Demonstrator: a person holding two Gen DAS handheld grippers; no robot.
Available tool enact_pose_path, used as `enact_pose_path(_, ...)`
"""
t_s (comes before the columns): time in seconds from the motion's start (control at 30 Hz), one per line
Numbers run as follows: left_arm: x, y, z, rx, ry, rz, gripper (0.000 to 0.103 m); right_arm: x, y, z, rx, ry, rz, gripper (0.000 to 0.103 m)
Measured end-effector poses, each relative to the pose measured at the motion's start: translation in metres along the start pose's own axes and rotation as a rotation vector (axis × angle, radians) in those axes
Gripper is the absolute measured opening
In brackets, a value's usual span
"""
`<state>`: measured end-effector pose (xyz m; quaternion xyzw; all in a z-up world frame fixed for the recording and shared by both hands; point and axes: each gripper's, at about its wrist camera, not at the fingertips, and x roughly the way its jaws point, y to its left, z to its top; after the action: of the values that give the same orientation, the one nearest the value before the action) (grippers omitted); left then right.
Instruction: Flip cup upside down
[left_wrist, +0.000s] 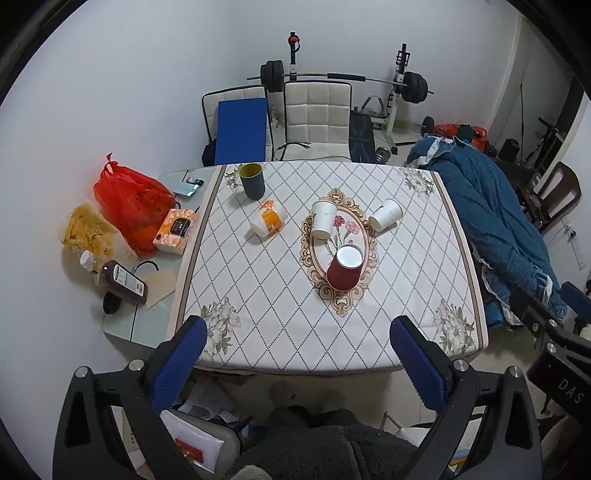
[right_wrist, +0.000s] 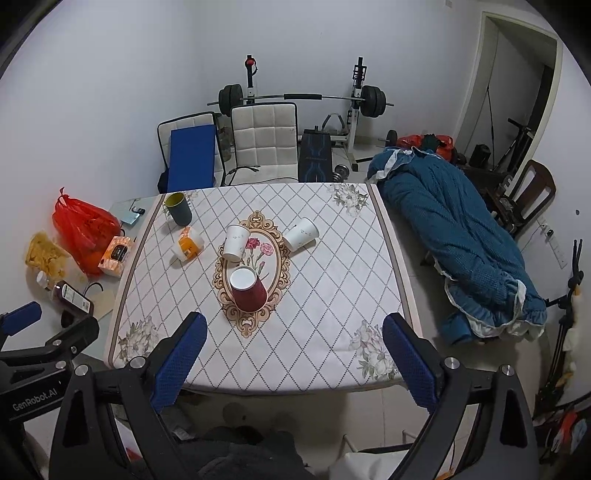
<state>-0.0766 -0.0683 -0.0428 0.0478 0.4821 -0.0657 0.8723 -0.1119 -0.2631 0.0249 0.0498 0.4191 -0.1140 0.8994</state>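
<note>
Holding both claws back over the near edge of the table (left_wrist: 332, 354), I have my left gripper (left_wrist: 299, 365) spread wide and empty, and my right gripper (right_wrist: 295, 363) the same; neither touches anything.

Using the carnation medallion (right_wrist: 255, 273) as landmark: the red cup (right_wrist: 248, 291) stands mouth-down on its near half, apparently flipped already; one white cup (right_wrist: 235, 243) rests tilted at its far left rim; another white cup (right_wrist: 301, 233) lies on its side just beyond its right; an orange-printed cup (right_wrist: 188, 245) lies to its left; the dark mug (right_wrist: 178, 208) sits upright, far left.

I judge a lying white cup is next; thin paper walls crumple, so I'd pinch lightly mid-wall, then rotate the mouth down onto the smooth quilted-pattern cloth.
</note>
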Motion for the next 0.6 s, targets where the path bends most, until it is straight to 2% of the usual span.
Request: enact_pose_path(0.6,-0.0067,0.006,-0.0022,-0.012,-0.021,0.023,0.102,0.0042,0.0001,-0.0023,-0.009,0.002,0.009,0.098)
